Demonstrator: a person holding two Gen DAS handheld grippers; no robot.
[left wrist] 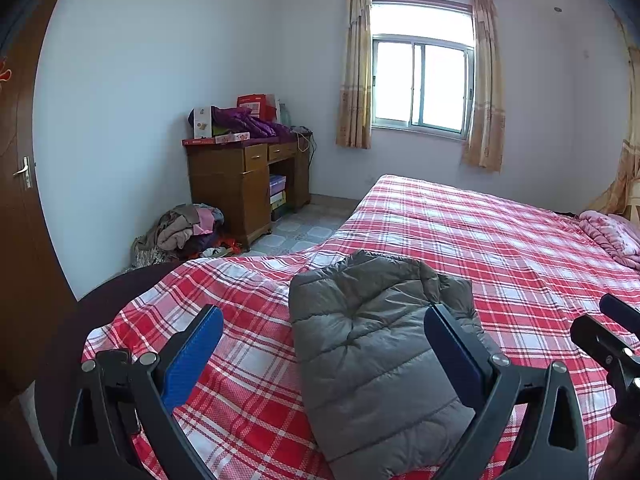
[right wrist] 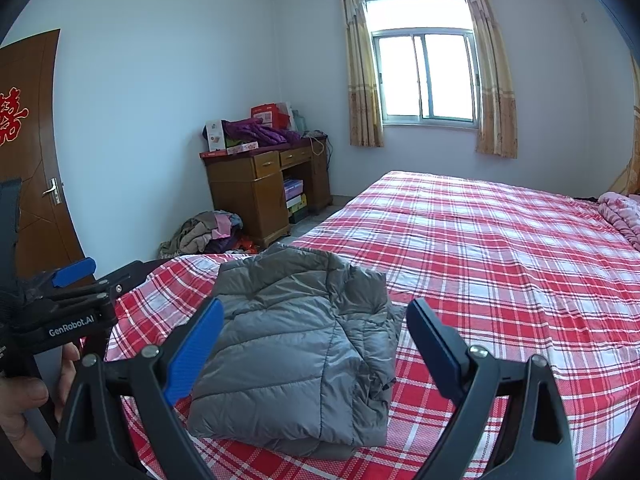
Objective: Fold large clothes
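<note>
A grey quilted puffer jacket (left wrist: 372, 360) lies folded into a compact bundle on the near corner of the bed (left wrist: 500, 240). My left gripper (left wrist: 324, 316) hovers above it, open, with nothing between its blue pads. In the right wrist view the same jacket (right wrist: 296, 352) rests flat on the plaid sheet, and my right gripper (right wrist: 316, 312) stands open over it, also holding nothing. The right gripper (left wrist: 612, 332) shows at the right edge of the left wrist view. The left gripper (right wrist: 76, 280) appears at the left of the right wrist view, held by a hand (right wrist: 24, 400).
The red-and-white plaid bed (right wrist: 500, 248) fills the right half of the room, with a pink blanket (right wrist: 624, 216) at its far end. A wooden desk (right wrist: 260, 188) piled with boxes stands by the far wall, a heap of clothes (right wrist: 208, 232) on the floor beside it, a brown door (right wrist: 32, 152) at left.
</note>
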